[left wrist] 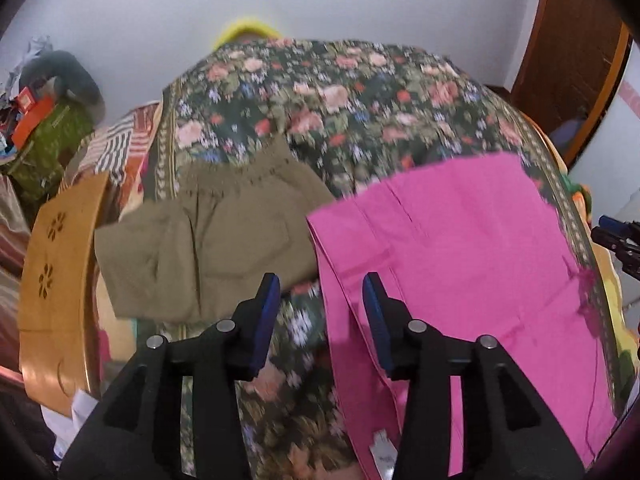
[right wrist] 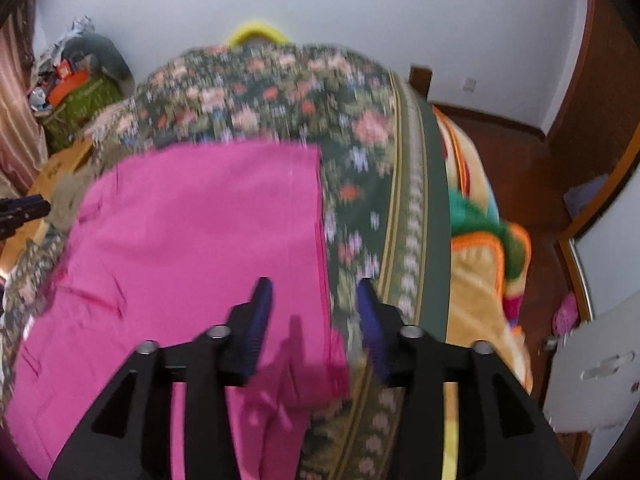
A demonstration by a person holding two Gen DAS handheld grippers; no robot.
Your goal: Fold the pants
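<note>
Bright pink pants [left wrist: 452, 256] lie spread flat on the floral bedspread [left wrist: 320, 92]; they also show in the right wrist view [right wrist: 200, 232]. My left gripper [left wrist: 322, 284] is open and empty, hovering over the pants' left edge. My right gripper [right wrist: 312, 284] is open and empty, hovering over the pants' right edge, above the near right corner. The right gripper also shows at the right edge of the left wrist view [left wrist: 618, 240], and the left gripper at the left edge of the right wrist view [right wrist: 24, 208].
Folded olive-green pants [left wrist: 208, 240] lie on the bed left of the pink ones. A wooden board [left wrist: 60, 280] stands at the bed's left side. A colourful blanket [right wrist: 480, 264] hangs off the right side. Clutter [left wrist: 44, 120] is piled in the far left corner.
</note>
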